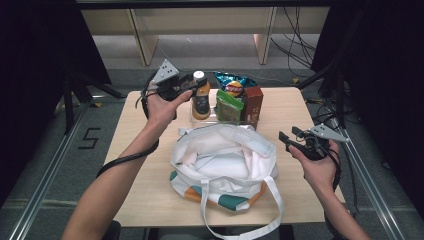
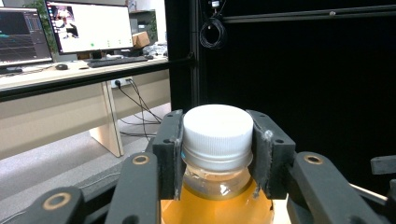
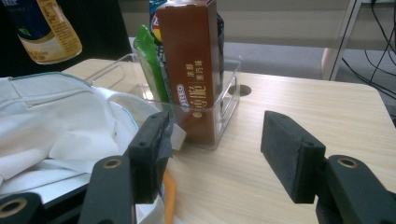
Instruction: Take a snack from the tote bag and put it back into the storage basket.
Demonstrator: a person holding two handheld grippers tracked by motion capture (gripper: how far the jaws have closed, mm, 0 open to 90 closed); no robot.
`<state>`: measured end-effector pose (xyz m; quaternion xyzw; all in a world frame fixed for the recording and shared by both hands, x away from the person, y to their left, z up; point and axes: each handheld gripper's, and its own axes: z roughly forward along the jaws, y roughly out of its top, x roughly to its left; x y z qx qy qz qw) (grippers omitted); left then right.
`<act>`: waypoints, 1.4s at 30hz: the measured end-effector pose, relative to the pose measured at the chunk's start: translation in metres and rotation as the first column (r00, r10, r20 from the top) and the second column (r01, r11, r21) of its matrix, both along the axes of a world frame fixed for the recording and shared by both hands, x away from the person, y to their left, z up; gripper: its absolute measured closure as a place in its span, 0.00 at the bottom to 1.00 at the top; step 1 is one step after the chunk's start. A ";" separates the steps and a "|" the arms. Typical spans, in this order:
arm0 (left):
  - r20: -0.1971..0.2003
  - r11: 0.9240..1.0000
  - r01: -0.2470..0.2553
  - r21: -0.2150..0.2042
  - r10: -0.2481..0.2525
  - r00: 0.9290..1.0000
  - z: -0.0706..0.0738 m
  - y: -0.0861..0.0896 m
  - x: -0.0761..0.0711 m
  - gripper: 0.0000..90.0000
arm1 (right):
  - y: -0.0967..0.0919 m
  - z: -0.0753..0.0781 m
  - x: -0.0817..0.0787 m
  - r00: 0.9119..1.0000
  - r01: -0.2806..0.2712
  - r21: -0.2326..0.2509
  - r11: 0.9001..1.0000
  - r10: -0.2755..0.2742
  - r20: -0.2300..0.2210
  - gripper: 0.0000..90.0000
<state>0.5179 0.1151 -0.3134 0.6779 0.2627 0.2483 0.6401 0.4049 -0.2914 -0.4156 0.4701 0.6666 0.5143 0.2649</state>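
Bottle of orange drink, near the counter's far edge, is clamped at its cap by the left hand-held gripper; that narrow hold could slip. Right hand-held gripper waits open, empty.

Even overhead light, dark surroundings

I see the table bright with soft shadows; black curtains swallow the edges. The monitor glares white, and all pictures are slightly soft.
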 end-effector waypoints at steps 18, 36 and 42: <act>0.003 0.999 -0.006 0.033 0.006 1.000 -0.008 0.000 0.012 0.65 | -0.001 -0.002 0.003 1.000 -0.018 -0.030 0.999 0.019 0.021 0.48; 0.001 0.999 -0.020 0.049 0.019 1.000 -0.016 0.001 0.021 0.65 | 0.001 -0.003 0.001 1.000 -0.008 -0.020 1.000 0.008 0.014 0.48; -0.002 0.998 -0.025 0.051 0.025 1.000 -0.019 0.000 0.024 0.65 | 0.001 -0.002 0.001 1.000 -0.012 -0.021 1.000 0.012 0.010 0.48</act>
